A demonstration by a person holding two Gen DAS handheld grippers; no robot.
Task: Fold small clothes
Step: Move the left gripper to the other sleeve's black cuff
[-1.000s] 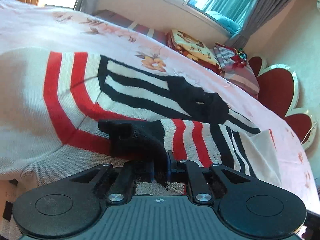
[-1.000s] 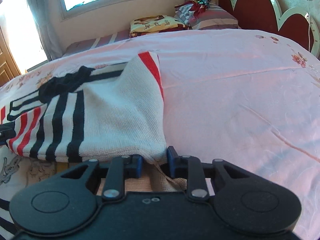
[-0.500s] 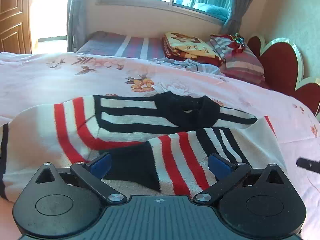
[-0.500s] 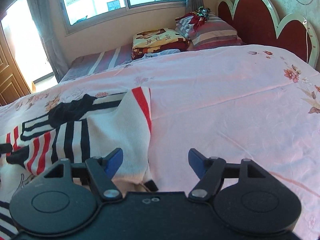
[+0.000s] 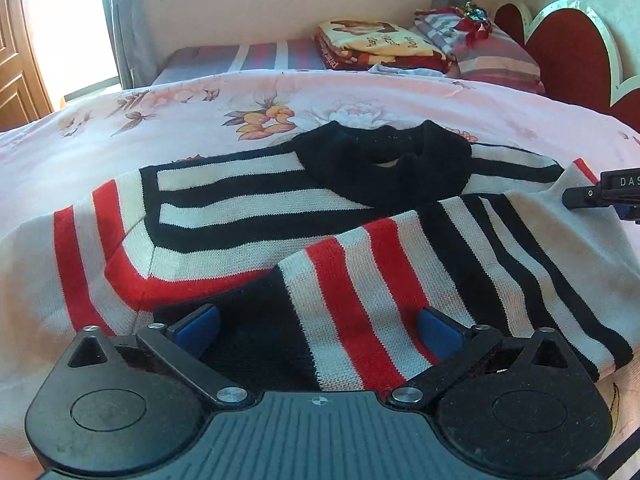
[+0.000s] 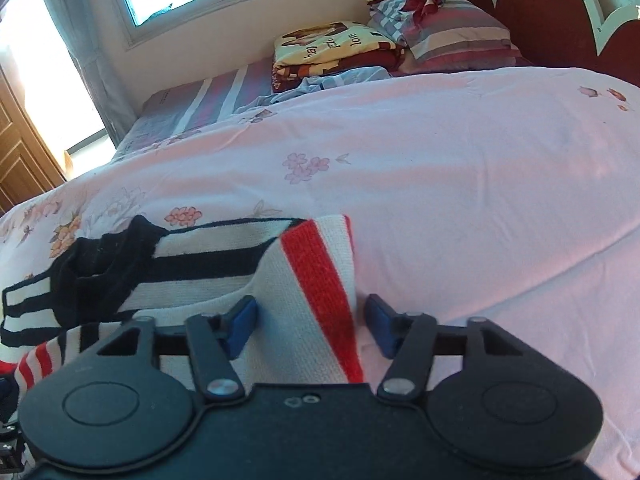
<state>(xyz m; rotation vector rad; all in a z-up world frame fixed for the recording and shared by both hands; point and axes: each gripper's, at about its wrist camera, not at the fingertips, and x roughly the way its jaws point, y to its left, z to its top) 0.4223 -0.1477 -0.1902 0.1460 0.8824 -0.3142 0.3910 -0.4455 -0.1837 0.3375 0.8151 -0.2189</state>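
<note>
Striped sweater [image 5: 320, 216]: flat on the pink bedspread [image 6: 460, 184], sleeve folded across its front. Bare bedspread lies beyond its collar and right edge. My left gripper [image 5: 318, 322]: fingers spread wide above the sleeve cuff, holding nothing. My right gripper [image 6: 312, 322]: fingers parted, straddling the right-hand folded edge, ungripped.

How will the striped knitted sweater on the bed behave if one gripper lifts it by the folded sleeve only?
The sweater is probably floppy: its folded sleeve drapes over the body without holding shape. Lifted at one point, it would likely sag and unfold. The coarse knit looks grippy, so it should hardly slip from the jaws. On the soft pink bedcover, pushing it may bunch it rather than slide it.
</note>
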